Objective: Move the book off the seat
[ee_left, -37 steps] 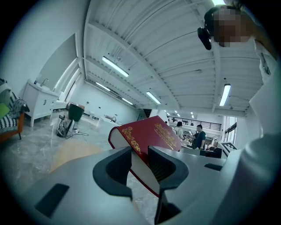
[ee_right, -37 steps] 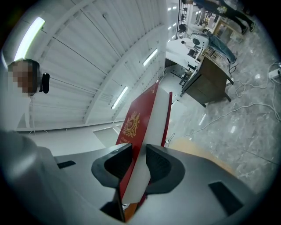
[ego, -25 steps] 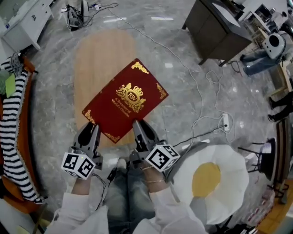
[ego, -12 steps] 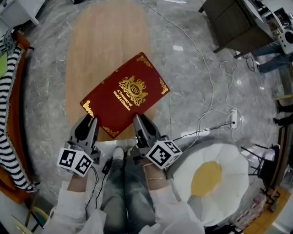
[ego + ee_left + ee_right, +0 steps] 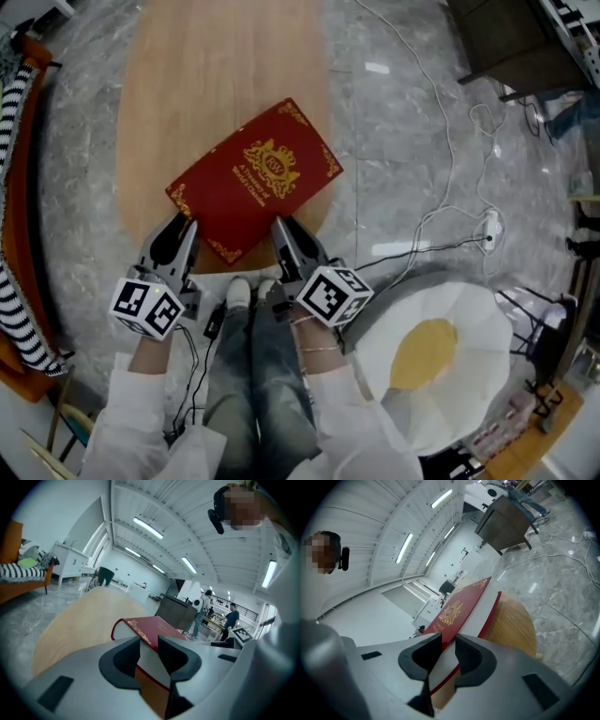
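A thick red book with a gold crest hangs tilted over the oval wooden table. Both grippers hold it by its near edge. My left gripper is shut on the book's near left corner; in the left gripper view the red book sits wedged between the jaws of the left gripper, with the wooden table below. My right gripper is shut on the near right edge; in the right gripper view the book runs out from the right gripper over the table.
A white and yellow egg-shaped cushion seat stands at the lower right. Cables and a power strip lie on the marble floor. A striped cloth on an orange sofa is at the left, a dark cabinet at the upper right.
Both grippers have come down together with the book, which now hangs closer to the wooden table. Their hold on the book looks the same.
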A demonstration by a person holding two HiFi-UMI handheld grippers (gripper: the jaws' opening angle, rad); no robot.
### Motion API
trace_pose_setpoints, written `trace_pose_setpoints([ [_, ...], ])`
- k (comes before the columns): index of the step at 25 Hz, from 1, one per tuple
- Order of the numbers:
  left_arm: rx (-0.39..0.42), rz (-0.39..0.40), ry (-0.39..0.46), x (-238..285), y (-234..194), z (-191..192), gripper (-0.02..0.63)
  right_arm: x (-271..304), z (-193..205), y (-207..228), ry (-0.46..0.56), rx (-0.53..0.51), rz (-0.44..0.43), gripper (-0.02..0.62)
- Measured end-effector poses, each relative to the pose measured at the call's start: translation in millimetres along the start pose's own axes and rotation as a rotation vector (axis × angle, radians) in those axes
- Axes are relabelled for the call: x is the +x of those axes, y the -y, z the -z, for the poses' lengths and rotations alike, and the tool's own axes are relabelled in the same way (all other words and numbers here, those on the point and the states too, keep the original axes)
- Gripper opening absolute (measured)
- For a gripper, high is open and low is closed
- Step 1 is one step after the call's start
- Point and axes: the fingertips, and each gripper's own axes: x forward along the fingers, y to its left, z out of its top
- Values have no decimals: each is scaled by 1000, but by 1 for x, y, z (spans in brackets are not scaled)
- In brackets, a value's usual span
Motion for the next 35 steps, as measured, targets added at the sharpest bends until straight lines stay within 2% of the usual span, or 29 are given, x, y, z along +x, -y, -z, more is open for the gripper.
trace_pose_setpoints([
  [3, -36, -15, -19, 6, -8, 12, 118, 4, 7, 11, -30, 7, 17, 95],
  [11, -47, -66, -107, 16, -35, 36, 118, 22, 22, 23, -101, -14, 75, 87],
  [20, -51, -85, -150, 25, -44, 46, 118, 27, 25, 29, -104, -38, 140, 87],
  [29, -51, -90, -129, 27, -45, 50, 118, 26, 28, 32, -88, -21, 166, 87],
  [35, -49, -84, -135, 23, -38, 50, 120, 25, 34, 23, -101, -100, 185, 87],
])
